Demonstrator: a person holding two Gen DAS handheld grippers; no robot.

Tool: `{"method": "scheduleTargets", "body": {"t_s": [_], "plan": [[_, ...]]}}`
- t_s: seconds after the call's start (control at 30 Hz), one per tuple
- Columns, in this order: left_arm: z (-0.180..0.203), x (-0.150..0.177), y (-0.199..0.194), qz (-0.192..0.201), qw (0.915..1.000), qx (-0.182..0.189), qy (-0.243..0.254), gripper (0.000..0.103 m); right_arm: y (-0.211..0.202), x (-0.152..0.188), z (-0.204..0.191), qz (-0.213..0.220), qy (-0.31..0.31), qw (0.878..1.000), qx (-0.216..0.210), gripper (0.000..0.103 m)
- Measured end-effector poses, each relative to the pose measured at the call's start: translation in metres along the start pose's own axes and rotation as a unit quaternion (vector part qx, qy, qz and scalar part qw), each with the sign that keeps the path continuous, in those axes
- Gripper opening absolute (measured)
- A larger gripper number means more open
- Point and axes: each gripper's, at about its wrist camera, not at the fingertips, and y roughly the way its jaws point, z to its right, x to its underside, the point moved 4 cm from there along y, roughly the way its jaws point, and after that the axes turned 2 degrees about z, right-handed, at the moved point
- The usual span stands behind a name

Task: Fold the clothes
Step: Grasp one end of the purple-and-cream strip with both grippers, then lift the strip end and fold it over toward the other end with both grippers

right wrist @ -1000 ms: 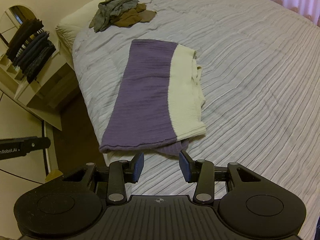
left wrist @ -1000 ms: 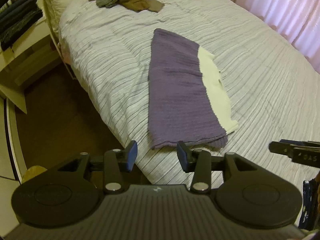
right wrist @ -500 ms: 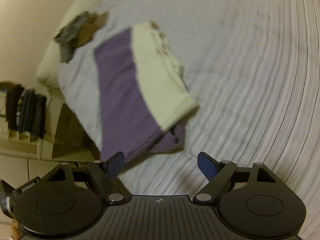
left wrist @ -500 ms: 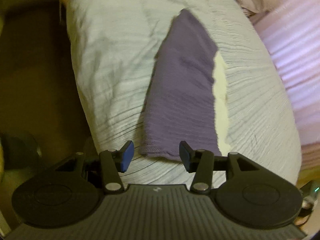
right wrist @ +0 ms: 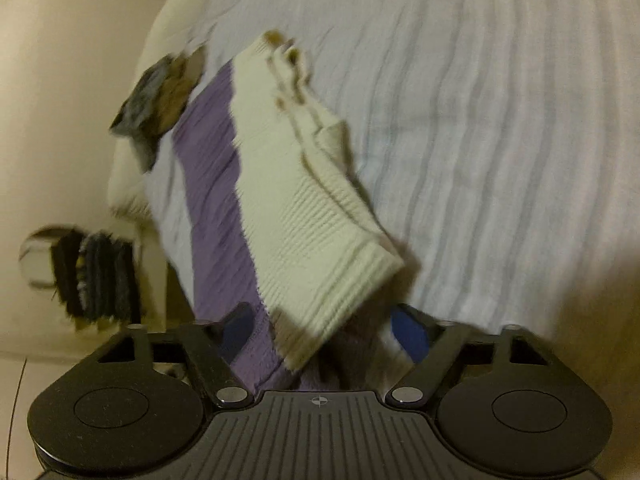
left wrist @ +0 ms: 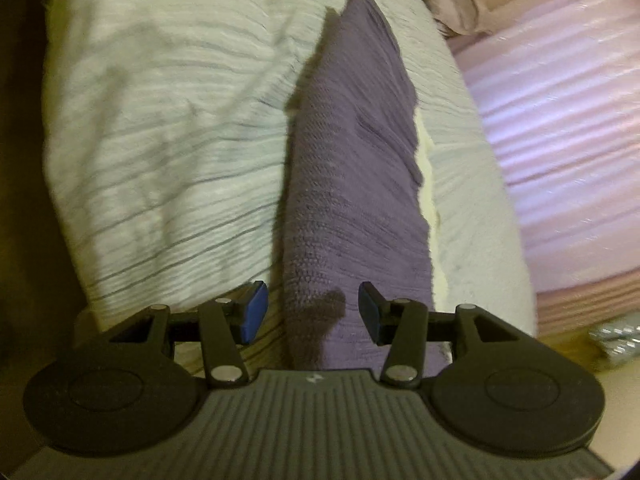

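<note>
Bed with striped quilt (left wrist: 168, 128); one part-folded purple-and-cream garment, near end at the bed's edge.

Left gripper (left wrist: 308, 312): fingers spread, garment (left wrist: 352, 200) corner lying between them, not pinched. Right gripper (right wrist: 324, 332): fingers spread, jaws just narrowed after opening, garment (right wrist: 304, 240) cream corner between them, unpressed. Loose clothes (right wrist: 156, 96) noted beyond. Risk judged: only the top layer may be caught, so the stacked fold could slide apart.

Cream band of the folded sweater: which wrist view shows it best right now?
Right wrist view: the cream band lies broad and nearly whole beside the purple part. The left wrist view shows only a thin cream sliver along the purple's right edge.
</note>
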Motion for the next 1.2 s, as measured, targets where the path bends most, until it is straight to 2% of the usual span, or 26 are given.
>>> {"method": "scheduleTargets", "body": {"t_s": [0.03,0.13,0.2,0.23,0.27,0.33,0.4,0.57,0.7,0.8,0.87,0.93,1.0,1.13,1.2], "plan": [[-0.003,0.000,0.005,-0.009,0.9998,0.017,-0.003,0.044,0.005,-0.002,0.002,-0.008,-0.004,1.000,-0.012,0.060],[-0.011,0.005,0.022,-0.041,0.9975,0.053,-0.023,0.043,0.020,-0.009,0.006,-0.035,-0.011,0.998,-0.057,0.060],[-0.015,0.008,0.029,-0.049,0.9964,0.062,-0.032,0.034,0.026,-0.011,0.011,-0.046,-0.013,0.996,-0.070,0.053],[-0.016,0.008,0.030,-0.050,0.9958,0.069,-0.033,0.024,0.026,-0.012,0.013,-0.049,-0.013,0.996,-0.071,0.039],[-0.015,0.009,0.030,-0.050,0.9955,0.075,-0.032,0.015,0.024,-0.011,0.015,-0.049,-0.012,0.996,-0.072,0.034],[-0.010,0.011,0.026,-0.044,0.9958,0.079,-0.013,0.012,0.017,-0.010,0.011,-0.044,-0.015,0.996,-0.074,0.029],[-0.002,0.012,0.018,-0.035,0.9958,0.084,0.007,0.010,0.009,-0.008,0.002,-0.038,-0.020,0.997,-0.065,0.027],[0.010,0.026,-0.016,-0.032,0.9935,0.108,0.017,0.009,-0.018,0.008,-0.020,-0.041,-0.014,0.998,-0.056,0.025],[0.008,0.061,-0.048,-0.061,0.9926,0.104,-0.014,0.009,-0.053,0.045,-0.025,-0.067,0.010,0.997,-0.045,0.025],[-0.001,0.089,-0.066,-0.084,0.9916,0.079,-0.059,0.009,-0.069,0.076,-0.012,-0.095,0.066,0.993,-0.022,0.026],[-0.005,0.095,-0.075,-0.085,0.9892,0.069,-0.098,0.010,-0.076,0.089,-0.005,-0.102,0.108,0.989,0.000,0.027],[-0.001,0.086,-0.079,-0.081,0.9879,0.068,-0.113,0.010,-0.077,0.082,-0.013,-0.102,0.123,0.987,0.012,0.027],[0.012,0.065,-0.083,-0.079,0.9884,0.076,-0.106,0.010,-0.078,0.068,-0.029,-0.102,0.124,0.987,0.011,0.027],[0.044,0.012,-0.081,-0.076,0.9878,0.107,-0.083,0.012,-0.075,0.019,-0.077,-0.093,0.106,0.990,-0.006,0.027],[0.054,-0.018,-0.073,-0.071,0.9848,0.124,-0.098,0.013,-0.068,-0.012,-0.099,-0.082,0.111,0.990,-0.019,0.027]]}}
